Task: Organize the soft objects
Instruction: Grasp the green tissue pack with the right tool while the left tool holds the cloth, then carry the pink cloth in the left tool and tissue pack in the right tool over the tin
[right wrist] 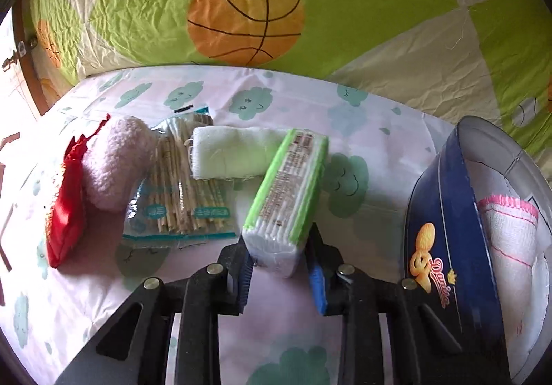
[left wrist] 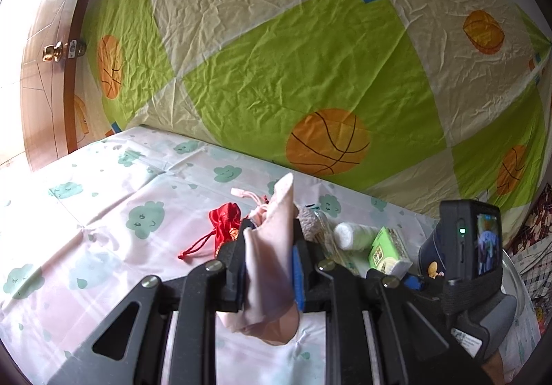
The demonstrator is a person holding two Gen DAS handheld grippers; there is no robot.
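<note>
My left gripper (left wrist: 269, 264) is shut on a pale pink drawstring pouch (left wrist: 272, 247) and holds it above the bed. A red drawstring pouch (left wrist: 224, 226) lies beyond it; it also shows in the right wrist view (right wrist: 67, 209). My right gripper (right wrist: 279, 267) has its jaws on both sides of a green-and-white tissue pack (right wrist: 286, 191), which rests on the sheet. To its left lie a rolled white towel (right wrist: 227, 154), a bag of cotton swabs (right wrist: 179, 191) and a fluffy pink item (right wrist: 114, 164). A blue cookie tin (right wrist: 448, 240) on the right holds a pink-edged white cloth (right wrist: 510, 233).
The bed has a white sheet with green clouds (right wrist: 345, 109). A green and cream basketball-print cloth (left wrist: 310, 57) hangs behind it. A wooden door with a brass knob (left wrist: 51, 52) is at the far left. The right gripper's camera body (left wrist: 469, 247) shows in the left wrist view.
</note>
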